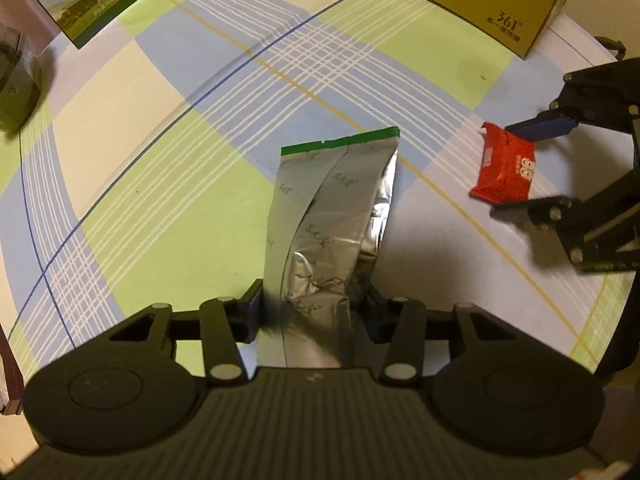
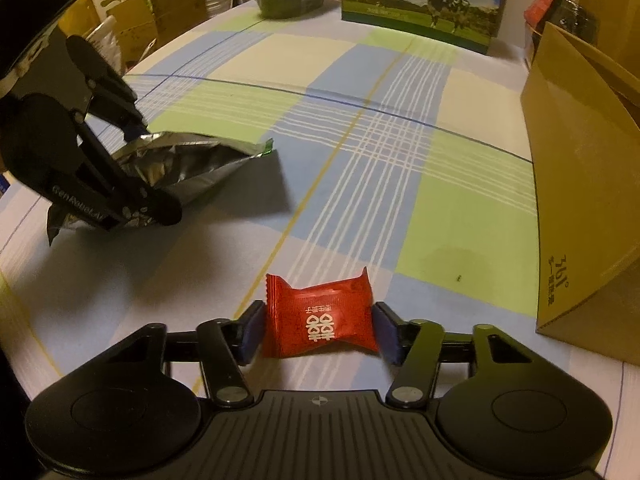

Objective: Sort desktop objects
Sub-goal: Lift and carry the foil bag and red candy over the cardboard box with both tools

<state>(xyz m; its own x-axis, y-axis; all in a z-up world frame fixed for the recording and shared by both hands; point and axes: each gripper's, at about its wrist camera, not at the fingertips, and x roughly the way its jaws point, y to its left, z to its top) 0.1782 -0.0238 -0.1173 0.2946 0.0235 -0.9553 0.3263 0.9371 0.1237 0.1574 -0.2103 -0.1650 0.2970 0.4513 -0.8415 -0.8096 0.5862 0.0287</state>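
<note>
Currently: left tongs (image 1: 310, 308) clamped on foil pouch (image 1: 332, 208), lifted off table (image 1: 168, 208) | right tongs (image 2: 320, 330) clamped on red candy (image 2: 320, 318) at table level | lift squarely, keep grip even, carry toward paper bag (image 2: 580, 184).

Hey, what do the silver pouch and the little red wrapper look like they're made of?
Silver pouch: apparently metallised foil film, shiny, with sharp creases and mirror-like glints. Red wrapper: probably thin glossy plastic film, with crimped serrated ends and soft sheen. Neither is certain from looks alone.
</note>
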